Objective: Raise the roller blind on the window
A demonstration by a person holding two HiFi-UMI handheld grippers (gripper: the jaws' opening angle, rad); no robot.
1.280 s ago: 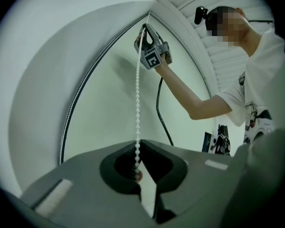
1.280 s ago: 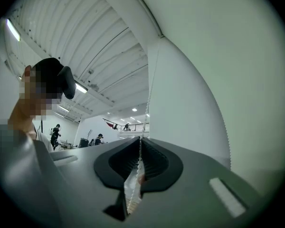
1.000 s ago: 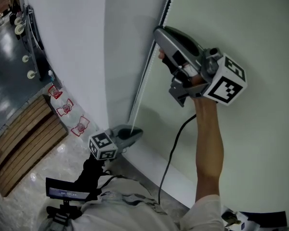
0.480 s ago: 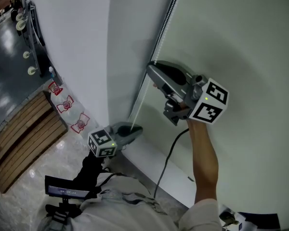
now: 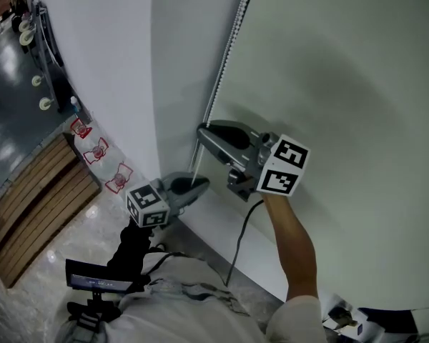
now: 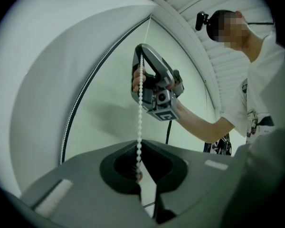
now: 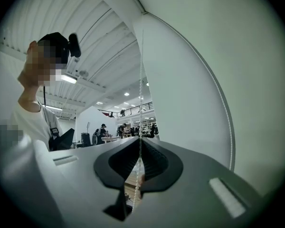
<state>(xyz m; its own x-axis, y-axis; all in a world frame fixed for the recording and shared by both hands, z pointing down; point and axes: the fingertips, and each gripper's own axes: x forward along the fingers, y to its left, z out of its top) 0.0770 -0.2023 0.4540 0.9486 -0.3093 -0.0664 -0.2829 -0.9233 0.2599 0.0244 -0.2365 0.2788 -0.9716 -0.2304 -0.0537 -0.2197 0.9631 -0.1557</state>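
Right, in the head view my right gripper (image 5: 201, 130) sits close to the middle of the picture. Its nose points toward 9 o'clock and its marker cube trails at 4 o'clock. Its jaws are closed on the bead chain (image 5: 225, 59), and in the right gripper view the beads run straight up out of the slit between them. From that grip the chain climbs toward 1 o'clock along the left edge of the roller blind (image 5: 343, 84). The blind's pale fabric fills the whole 3 o'clock side of the picture.

My left gripper (image 5: 199, 184) is at about 6 o'clock from the right one, just beside it but not touching. Its cube is out at 8 o'clock. It is clamped on the same chain lower down: in the left gripper view the white beads drop into the notch and end between the closed jaws. The right gripper hangs on the strand at 12 o'clock above them.

A black cable (image 5: 239, 245) falls from the right gripper toward 6 o'clock, beside my bare forearm (image 5: 294, 243). Wooden slats (image 5: 36, 191) lie on the floor at 8 o'clock, well apart from both tools.
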